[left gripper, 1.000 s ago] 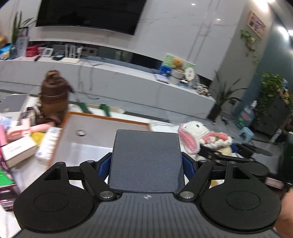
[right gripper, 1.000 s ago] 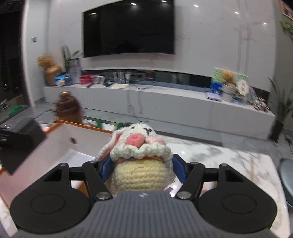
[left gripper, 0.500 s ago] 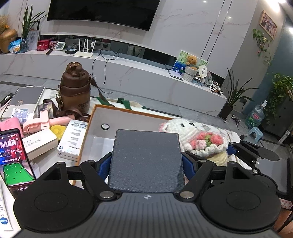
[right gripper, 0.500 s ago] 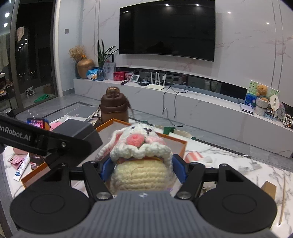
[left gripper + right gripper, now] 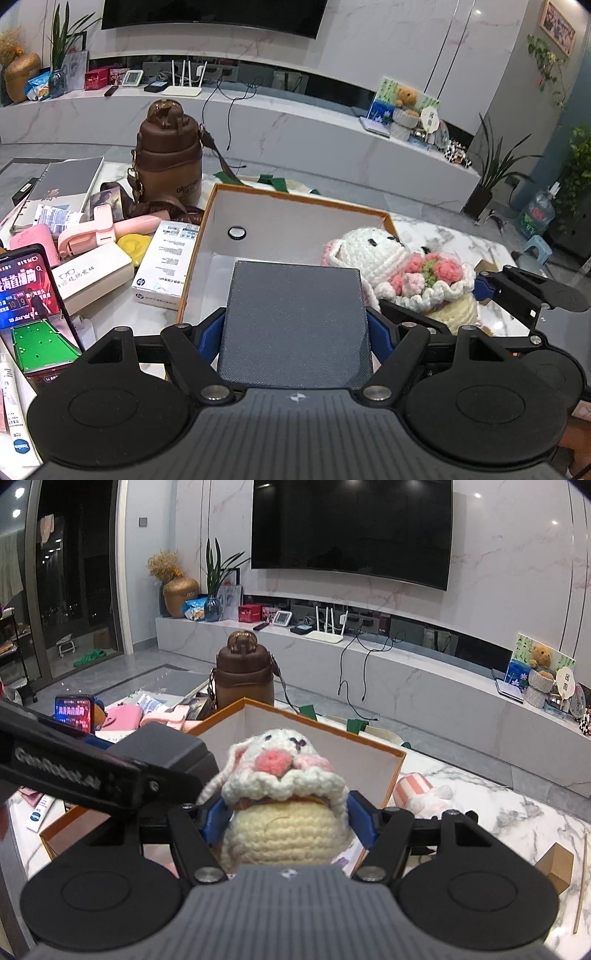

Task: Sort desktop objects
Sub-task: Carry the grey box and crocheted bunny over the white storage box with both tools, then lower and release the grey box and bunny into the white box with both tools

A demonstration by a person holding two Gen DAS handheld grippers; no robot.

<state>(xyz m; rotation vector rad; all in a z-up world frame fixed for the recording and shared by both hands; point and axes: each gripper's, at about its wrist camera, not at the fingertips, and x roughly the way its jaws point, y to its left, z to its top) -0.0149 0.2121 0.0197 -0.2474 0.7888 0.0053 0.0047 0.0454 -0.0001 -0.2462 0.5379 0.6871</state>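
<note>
My left gripper (image 5: pixel 293 328) is shut on a dark grey square box (image 5: pixel 295 314), which it holds above the near end of an open orange-rimmed carton (image 5: pixel 295 201). My right gripper (image 5: pixel 288 819) is shut on a crocheted white rabbit with a cream base (image 5: pixel 284 801). It holds the rabbit over the carton's right side (image 5: pixel 321 727). In the left wrist view the rabbit (image 5: pixel 373 254) hangs just right of the grey box. In the right wrist view the grey box (image 5: pixel 166 753) shows at the left. A small black ring (image 5: pixel 236 232) lies inside the carton.
Left of the carton lie a white printed box (image 5: pixel 166 266), a glasses box (image 5: pixel 92 273), pink items (image 5: pixel 110 229), a lit phone (image 5: pixel 29 299) and a brown bottle (image 5: pixel 168 155). On the marble to the right are a pink striped toy (image 5: pixel 413 790) and a wooden block (image 5: pixel 557 864).
Both grippers have moved in over the carton, still gripping. The left one dipped with the grey box. The right one brought the rabbit leftward, closer to the grey box.
</note>
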